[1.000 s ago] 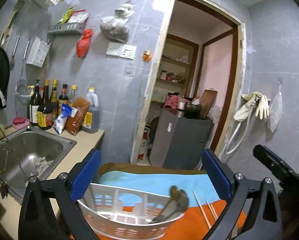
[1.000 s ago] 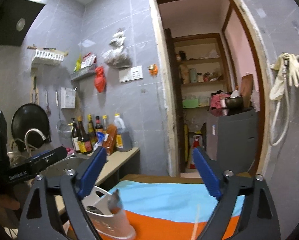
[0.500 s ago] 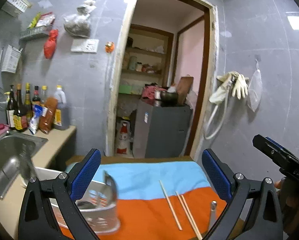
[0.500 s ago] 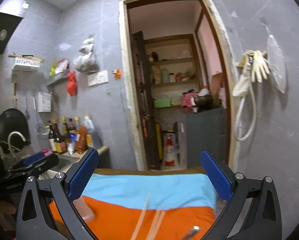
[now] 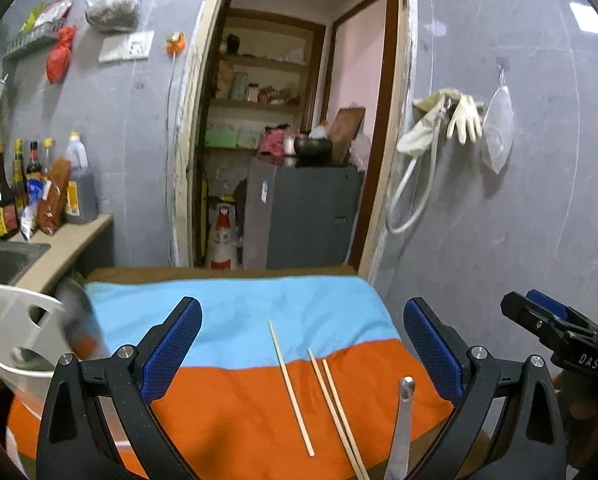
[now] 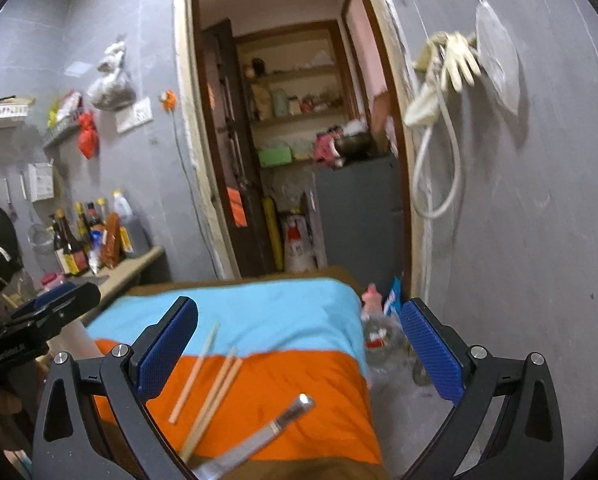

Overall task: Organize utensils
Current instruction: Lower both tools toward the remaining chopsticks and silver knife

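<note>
Three wooden chopsticks (image 5: 291,388) lie on the orange part of a blue-and-orange cloth (image 5: 235,320); they also show in the right wrist view (image 6: 209,380). A metal utensil handle (image 5: 403,420) lies to their right, also seen in the right wrist view (image 6: 267,436). A white slotted basket (image 5: 15,332) with a blurred utensil stands at the table's left edge. My left gripper (image 5: 303,356) is open and empty above the chopsticks. My right gripper (image 6: 297,352) is open and empty above the table's right edge.
A counter (image 5: 63,240) with sauce bottles (image 5: 3,196) and a steel sink (image 5: 3,256) is at the left. A doorway behind the table leads to a grey cabinet (image 5: 299,216). Bottles (image 6: 379,332) stand on the floor right of the table.
Both grippers have swung right. The basket has slid from the middle to the left edge of the left view, and the chopsticks and metal handle have come into view.
</note>
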`<state>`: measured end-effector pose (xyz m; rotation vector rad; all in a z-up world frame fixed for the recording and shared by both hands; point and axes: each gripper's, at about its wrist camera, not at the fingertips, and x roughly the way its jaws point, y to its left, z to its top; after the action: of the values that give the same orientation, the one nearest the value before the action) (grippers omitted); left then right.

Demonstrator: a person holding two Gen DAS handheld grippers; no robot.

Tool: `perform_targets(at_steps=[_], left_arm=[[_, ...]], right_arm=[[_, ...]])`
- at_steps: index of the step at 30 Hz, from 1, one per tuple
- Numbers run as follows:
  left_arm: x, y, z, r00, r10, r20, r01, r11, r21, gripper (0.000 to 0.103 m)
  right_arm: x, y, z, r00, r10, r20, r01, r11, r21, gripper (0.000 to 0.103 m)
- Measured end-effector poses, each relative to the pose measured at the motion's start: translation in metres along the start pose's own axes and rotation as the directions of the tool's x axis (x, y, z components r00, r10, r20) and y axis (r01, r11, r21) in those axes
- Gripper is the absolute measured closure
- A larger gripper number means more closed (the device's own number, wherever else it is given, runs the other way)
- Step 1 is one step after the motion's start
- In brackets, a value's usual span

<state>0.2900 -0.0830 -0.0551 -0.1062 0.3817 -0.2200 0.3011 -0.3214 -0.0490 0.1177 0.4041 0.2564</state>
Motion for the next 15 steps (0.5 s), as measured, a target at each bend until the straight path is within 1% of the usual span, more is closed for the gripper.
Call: perform_targets(at_steps=[4, 7, 9, 10, 12, 13, 15], left_arm=[[0.024, 0.0, -0.011, 0.998, -0.002, -0.065, 0.001, 1.0, -0.007, 0.004], [0.043, 0.002, -0.018, 0.992, 0.011, -0.129, -0.012, 1.0, -0.01, 0.004], [0.053, 0.004, -0.024, 0.985, 0.02, -0.169, -0.023, 1.0, -0.015, 0.004], [0.06, 0.005, -0.028, 0.981, 0.025, -0.191, -0.029, 0.999, -0.019, 0.005], [0.069, 0.008, -0.033, 0.976, 0.029, -0.217, -0.036, 0.999, -0.028, 0.005], [0.073, 0.01, -0.035, 0.973, 0.03, -0.228, -0.038, 0.999, -0.032, 0.005], [0.079, 0.014, -0.04, 0.969, 0.032, -0.247, -0.043, 0.998, -0.038, 0.006]], right_arm=[[0.016, -0.014, -0.013, 0.996, -0.001, -0.087, 0.004, 0.999, 0.035, 0.0], [0.03, -0.02, -0.022, 0.987, 0.017, -0.162, -0.008, 0.999, 0.054, 0.002], [0.041, -0.022, -0.029, 0.974, 0.043, -0.221, -0.027, 0.997, 0.073, 0.009], [0.048, -0.023, -0.032, 0.966, 0.058, -0.253, -0.038, 0.996, 0.082, 0.01], [0.061, -0.024, -0.04, 0.943, 0.1, -0.317, -0.068, 0.992, 0.111, 0.019], [0.066, -0.025, -0.043, 0.933, 0.112, -0.342, -0.074, 0.99, 0.121, 0.021], [0.074, -0.024, -0.048, 0.916, 0.122, -0.381, -0.077, 0.988, 0.131, 0.031]])
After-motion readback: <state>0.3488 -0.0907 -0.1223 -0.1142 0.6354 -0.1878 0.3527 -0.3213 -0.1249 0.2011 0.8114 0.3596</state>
